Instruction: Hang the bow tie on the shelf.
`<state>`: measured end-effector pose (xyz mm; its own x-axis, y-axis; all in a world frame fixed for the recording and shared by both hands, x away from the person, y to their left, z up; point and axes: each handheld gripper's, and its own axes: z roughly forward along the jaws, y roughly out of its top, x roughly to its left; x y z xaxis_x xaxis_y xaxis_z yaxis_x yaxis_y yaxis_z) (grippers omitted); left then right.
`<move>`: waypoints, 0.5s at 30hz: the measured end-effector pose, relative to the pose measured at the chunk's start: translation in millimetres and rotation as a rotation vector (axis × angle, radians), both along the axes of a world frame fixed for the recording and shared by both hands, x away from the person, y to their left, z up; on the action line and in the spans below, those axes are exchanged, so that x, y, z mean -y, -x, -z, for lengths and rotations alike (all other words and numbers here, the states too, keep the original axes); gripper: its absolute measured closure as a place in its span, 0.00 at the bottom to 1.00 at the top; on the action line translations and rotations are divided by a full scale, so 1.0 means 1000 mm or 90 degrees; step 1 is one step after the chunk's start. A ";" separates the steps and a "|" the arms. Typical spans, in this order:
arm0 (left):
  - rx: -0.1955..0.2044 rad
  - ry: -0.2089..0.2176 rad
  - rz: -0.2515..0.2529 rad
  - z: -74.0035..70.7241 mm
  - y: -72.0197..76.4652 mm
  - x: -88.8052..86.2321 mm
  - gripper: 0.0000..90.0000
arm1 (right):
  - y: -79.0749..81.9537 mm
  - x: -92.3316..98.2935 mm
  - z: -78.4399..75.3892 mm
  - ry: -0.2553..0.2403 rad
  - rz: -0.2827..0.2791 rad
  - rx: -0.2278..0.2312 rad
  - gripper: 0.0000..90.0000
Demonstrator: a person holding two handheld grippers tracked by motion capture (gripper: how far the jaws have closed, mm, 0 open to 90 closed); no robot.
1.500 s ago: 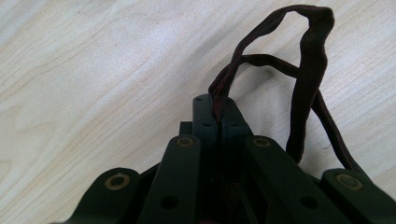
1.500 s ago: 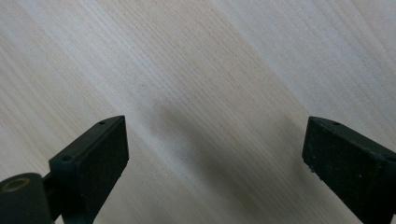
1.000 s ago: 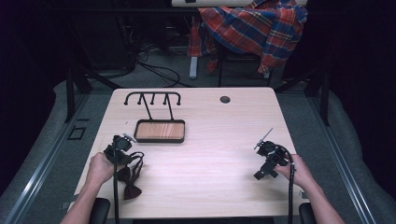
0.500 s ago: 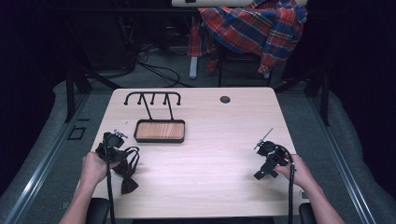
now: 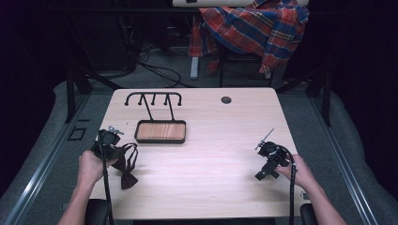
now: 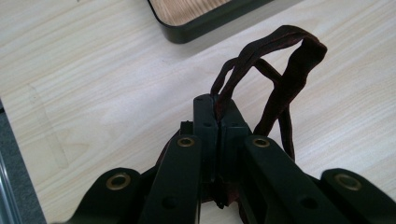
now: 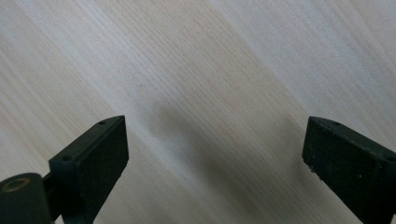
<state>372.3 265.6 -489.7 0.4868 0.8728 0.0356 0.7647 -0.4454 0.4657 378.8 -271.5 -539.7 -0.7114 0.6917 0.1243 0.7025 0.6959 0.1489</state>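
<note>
The bow tie [image 5: 126, 165] is clamped by its strap in the left gripper [image 5: 109, 146], jaws pressed together, at the table's [image 5: 225, 131] left edge. The rack [image 5: 153, 99] is seen beyond the tray [image 5: 160, 131], up and right of it, nearer this hand. The right gripper [image 5: 268, 163] is held wide apart, empty, far right.

A tray [image 5: 160, 131] sits on the bench [image 5: 211, 187] left of centre, a hook rack [image 5: 153, 99] just behind it. A bow tie [image 5: 126, 168] hangs at the near left, a shirt [image 5: 256, 28] lies beyond the far edge.
</note>
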 end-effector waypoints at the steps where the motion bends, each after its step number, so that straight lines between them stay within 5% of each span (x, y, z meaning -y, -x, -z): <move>1: 0.003 0.002 -0.001 -0.001 0.000 -0.001 0.98 | 0.000 0.000 0.000 0.000 0.000 -0.001 0.08; 15: 0.031 0.007 -0.020 -0.015 -0.002 -0.008 0.98 | 0.001 -0.001 0.000 -0.005 0.004 -0.001 0.08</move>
